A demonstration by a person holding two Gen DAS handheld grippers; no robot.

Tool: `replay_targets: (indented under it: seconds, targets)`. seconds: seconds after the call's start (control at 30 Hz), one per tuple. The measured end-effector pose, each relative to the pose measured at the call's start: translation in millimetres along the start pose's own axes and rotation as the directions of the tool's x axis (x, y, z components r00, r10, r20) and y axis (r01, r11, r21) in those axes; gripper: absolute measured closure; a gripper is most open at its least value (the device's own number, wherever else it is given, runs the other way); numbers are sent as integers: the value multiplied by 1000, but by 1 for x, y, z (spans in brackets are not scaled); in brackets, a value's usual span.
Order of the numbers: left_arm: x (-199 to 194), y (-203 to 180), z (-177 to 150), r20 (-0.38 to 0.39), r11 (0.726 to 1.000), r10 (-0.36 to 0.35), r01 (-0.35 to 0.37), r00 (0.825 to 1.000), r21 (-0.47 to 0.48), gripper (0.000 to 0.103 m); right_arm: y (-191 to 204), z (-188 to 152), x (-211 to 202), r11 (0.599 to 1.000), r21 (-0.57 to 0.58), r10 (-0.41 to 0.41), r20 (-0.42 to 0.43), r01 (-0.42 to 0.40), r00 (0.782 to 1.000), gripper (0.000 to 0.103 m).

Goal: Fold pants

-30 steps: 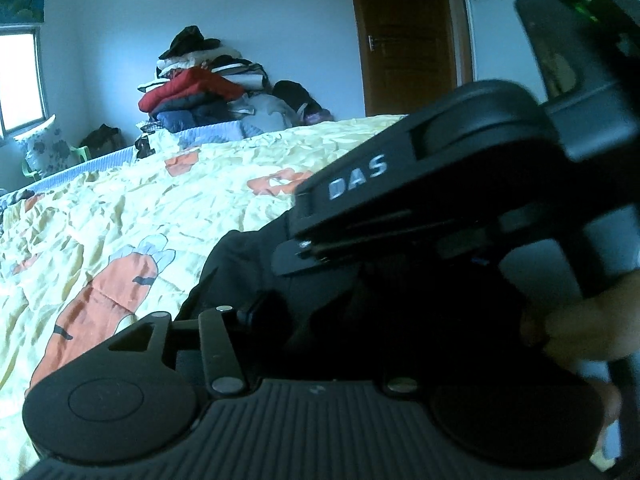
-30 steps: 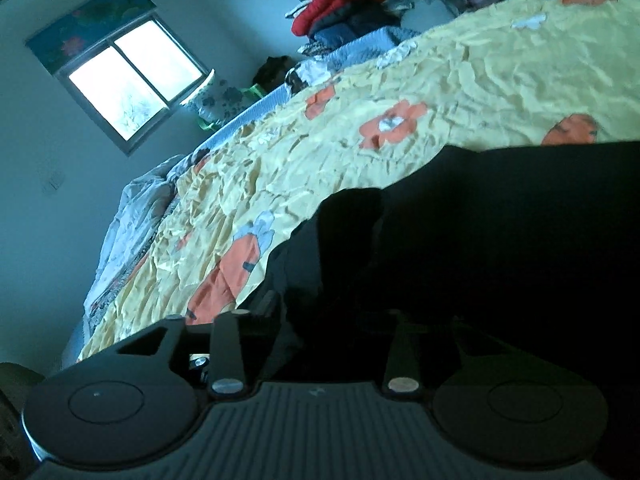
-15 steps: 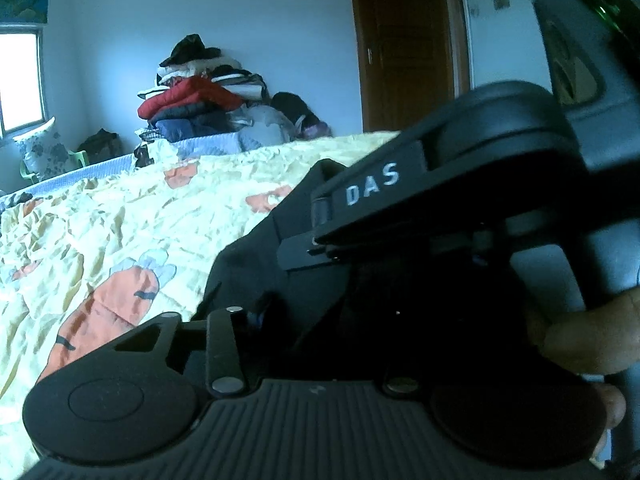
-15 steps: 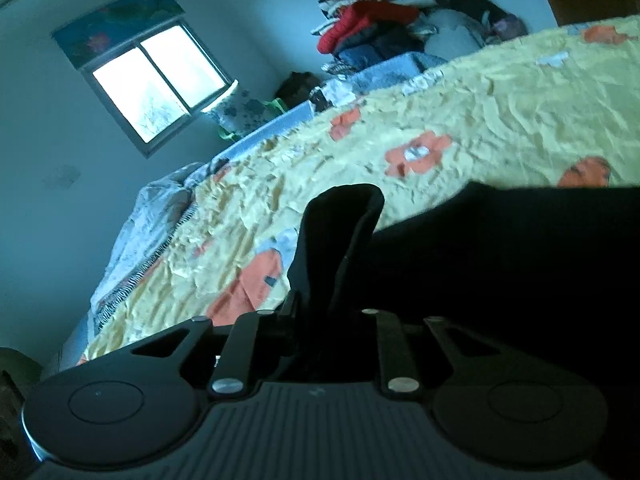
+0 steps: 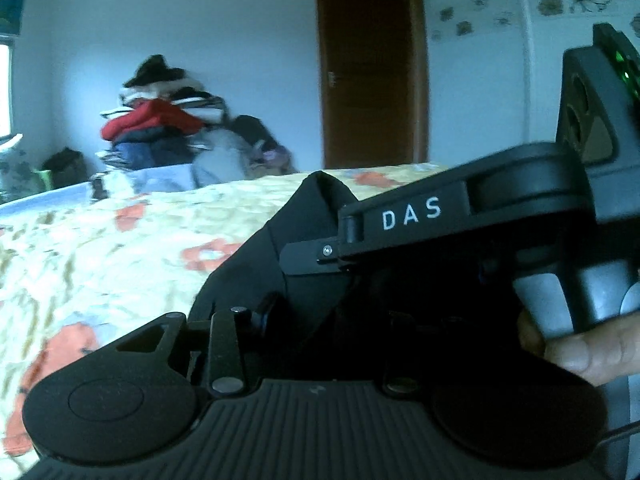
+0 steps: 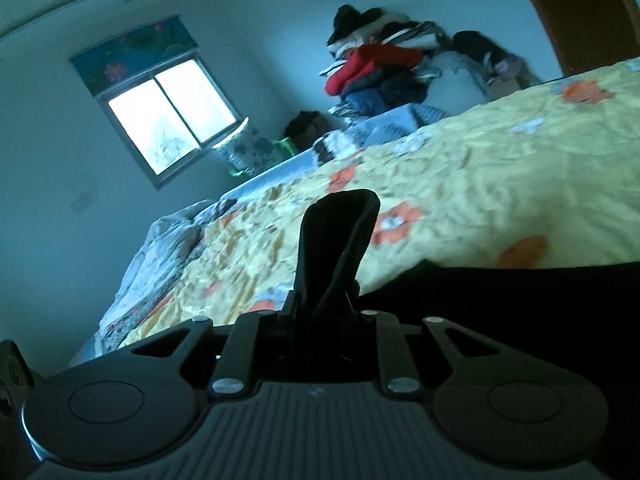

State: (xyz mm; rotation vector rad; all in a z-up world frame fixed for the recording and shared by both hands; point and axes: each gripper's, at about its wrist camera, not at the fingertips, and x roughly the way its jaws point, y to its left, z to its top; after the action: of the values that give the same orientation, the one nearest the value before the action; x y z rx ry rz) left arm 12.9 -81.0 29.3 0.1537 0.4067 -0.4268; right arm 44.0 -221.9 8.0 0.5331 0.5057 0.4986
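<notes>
The black pants (image 5: 308, 236) are lifted off the yellow flowered bedspread (image 5: 120, 248). My left gripper (image 5: 316, 320) is shut on a fold of them, which rises in a peak ahead. The right gripper's body, marked DAS (image 5: 412, 214), sits close on the right of that view, with a hand on its handle. In the right wrist view my right gripper (image 6: 324, 312) is shut on a bunched edge of the pants (image 6: 340, 240) that sticks up between the fingers. More black cloth (image 6: 520, 304) stretches to the right.
A pile of clothes (image 5: 160, 128) stands past the far edge of the bed, also in the right wrist view (image 6: 384, 68). A brown door (image 5: 368, 68) is behind. A window (image 6: 168, 120) and crumpled bedding (image 6: 168, 240) are at the left.
Both grippers have risen with the pants, and the view has tipped up toward the far wall. The right gripper's jaws have drawn in tight on the bunched cloth.
</notes>
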Motion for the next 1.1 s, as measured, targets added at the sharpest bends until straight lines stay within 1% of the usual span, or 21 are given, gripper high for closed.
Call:
replay_targets:
  seconds: [0.27,0.3,0.43,0.53,0.63,0.77,0.87,0.9,0.93,0.97,1.0,1.03,1.07,1.1]
  targets:
    - [28,-69,11,-7,991,-114,114,993,69,66,-55,8,-53,995,51,-94,51,91,994,86]
    - [33,-77,11,-13,990,-123,124,992,74,67,-60,9,-58,993,56,-108,56,105,993,87]
    - [51,-103,12,-33,983,-167,169,985,75,67,-85,11,-76,985,78,-156,66,151,985,87]
    - [61,-125,10,-33,976,-186,189,982,105,67,-102,12,-86,979,93,-189,65,182,980,87]
    - [68,-142,9,-32,969,-208,210,978,128,64,-114,13,-93,972,98,-218,64,211,974,87]
    - [80,-158,12,-32,955,-251,252,968,153,70,-131,18,-109,964,128,-245,92,233,965,88]
    - [85,-166,11,-31,948,-274,276,961,162,70,-142,22,-119,955,132,-279,100,265,955,88]
    - [85,-166,11,-39,946,-280,282,959,160,66,-145,23,-121,949,128,-300,92,287,950,88]
    - [80,-164,8,-42,945,-286,289,957,152,65,-147,24,-124,940,126,-329,93,317,940,88]
    - [77,-161,7,-43,944,-290,293,956,149,60,-150,23,-129,929,129,-360,104,346,927,88]
    - [73,-155,8,-46,947,-282,285,958,146,47,-153,22,-133,922,139,-376,110,361,920,86]
    - [69,-146,10,-43,955,-261,265,964,135,39,-157,21,-137,918,158,-383,112,364,917,83]
    - [67,-140,14,-35,963,-239,241,971,120,23,-161,19,-140,917,176,-380,116,358,918,71]
    - [62,-128,15,-21,972,-212,213,977,102,12,-163,16,-143,918,187,-374,123,348,919,50]
